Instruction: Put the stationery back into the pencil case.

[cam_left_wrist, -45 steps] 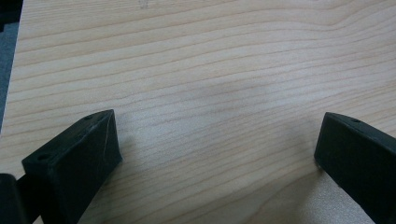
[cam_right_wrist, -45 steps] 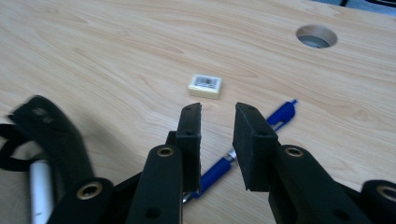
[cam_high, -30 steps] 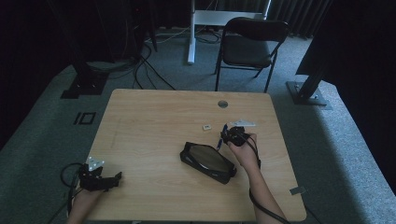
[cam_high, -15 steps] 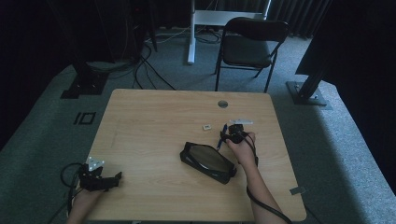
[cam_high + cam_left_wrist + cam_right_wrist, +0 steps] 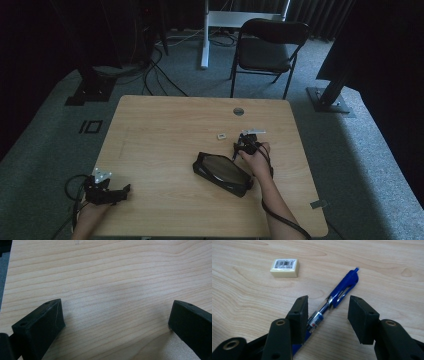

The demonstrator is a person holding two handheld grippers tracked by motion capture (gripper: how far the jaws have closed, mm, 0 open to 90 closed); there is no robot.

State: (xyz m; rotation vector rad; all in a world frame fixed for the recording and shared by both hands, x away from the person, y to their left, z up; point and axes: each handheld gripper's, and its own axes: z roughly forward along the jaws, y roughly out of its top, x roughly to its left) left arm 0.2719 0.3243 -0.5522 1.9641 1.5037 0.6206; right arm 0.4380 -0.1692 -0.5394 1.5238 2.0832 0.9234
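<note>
Your right claw point(image 5: 328, 315) stands partly open, and its jaws have just been opening. The blue pen point(image 5: 335, 298) lies flat on the tabletop point(image 5: 165, 130) between them. The left jaw sits against the pen's clear barrel near the label; the right jaw stands apart from the pen. The pads do not press on it. The pen's clip end points away from the claw toward the far side. A cream eraser point(image 5: 284, 267) with a barcode label lies farther off, to the left of the pen, well apart from the jaws.

In the high view, your right claw point(image 5: 246, 146) is at the right of centre, just beside the far right end of a black pencil case point(image 5: 222, 172).

Your left claw point(image 5: 116, 192) rests at the near left corner, jaws wide apart, nothing between them but bare wood.

The tabletop is light wood grain with a round cable port point(image 5: 238, 111) near its far edge. Grey carpet surrounds it; a black chair point(image 5: 267, 50) stands beyond.
</note>
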